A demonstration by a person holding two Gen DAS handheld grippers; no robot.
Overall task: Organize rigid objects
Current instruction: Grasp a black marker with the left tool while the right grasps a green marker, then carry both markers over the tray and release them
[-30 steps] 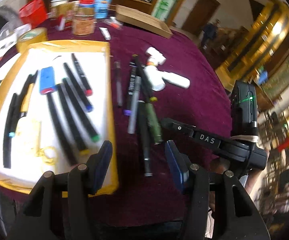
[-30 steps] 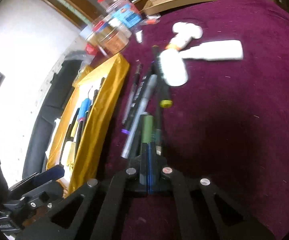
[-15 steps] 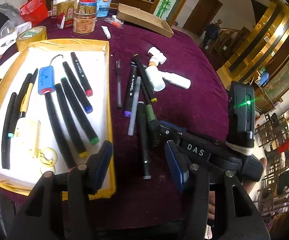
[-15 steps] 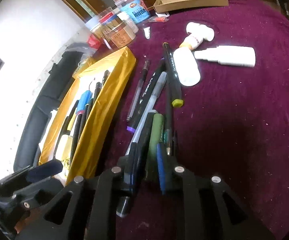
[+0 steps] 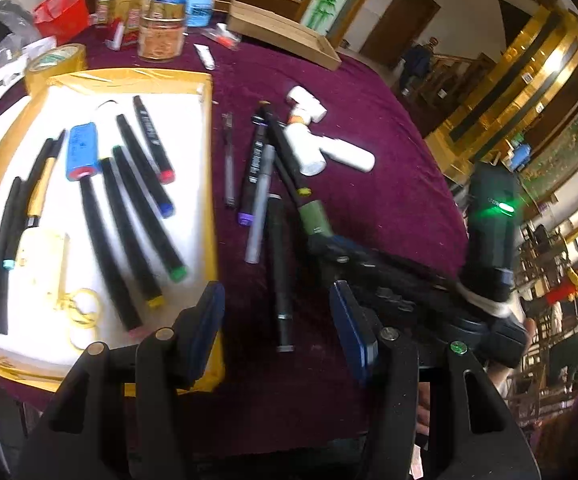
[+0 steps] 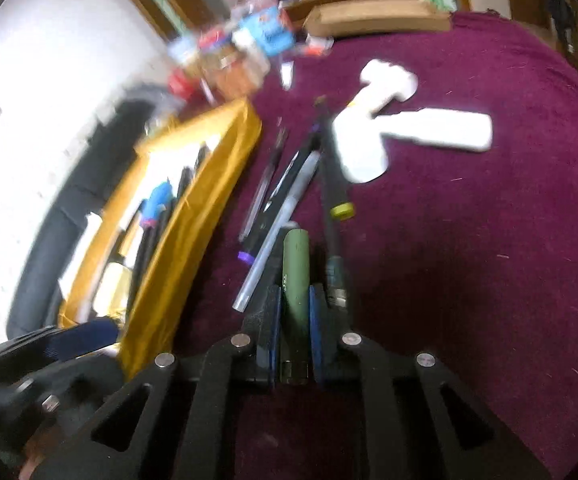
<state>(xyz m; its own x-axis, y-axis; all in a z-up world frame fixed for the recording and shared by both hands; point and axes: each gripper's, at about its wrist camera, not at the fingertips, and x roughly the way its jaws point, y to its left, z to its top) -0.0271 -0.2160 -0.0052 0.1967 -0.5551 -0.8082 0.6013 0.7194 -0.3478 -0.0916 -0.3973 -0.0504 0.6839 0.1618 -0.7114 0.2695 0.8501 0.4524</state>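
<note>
A gold-rimmed white tray (image 5: 205,128) holds several black markers, a blue cylinder (image 5: 83,152) and a yellow pen. Beside it on the maroon cloth lies a heap of pens and markers (image 5: 259,184). My right gripper (image 6: 294,300) is shut on an olive-green marker (image 6: 295,276), also seen in the left wrist view (image 5: 315,216), at the heap's near right. My left gripper (image 5: 277,320) is open and empty above a long black pen (image 5: 281,276). The tray also shows in the right wrist view (image 6: 193,216).
White bottles (image 5: 329,152) lie past the pens, also seen in the right wrist view (image 6: 409,132). Jars (image 5: 161,28), a tape roll (image 5: 55,62), a red container (image 5: 61,12) and a wooden box (image 5: 285,34) stand at the table's far side.
My right gripper opened, slid forward around the olive-green marker and closed on it. My left gripper stayed open in about the same place.
</note>
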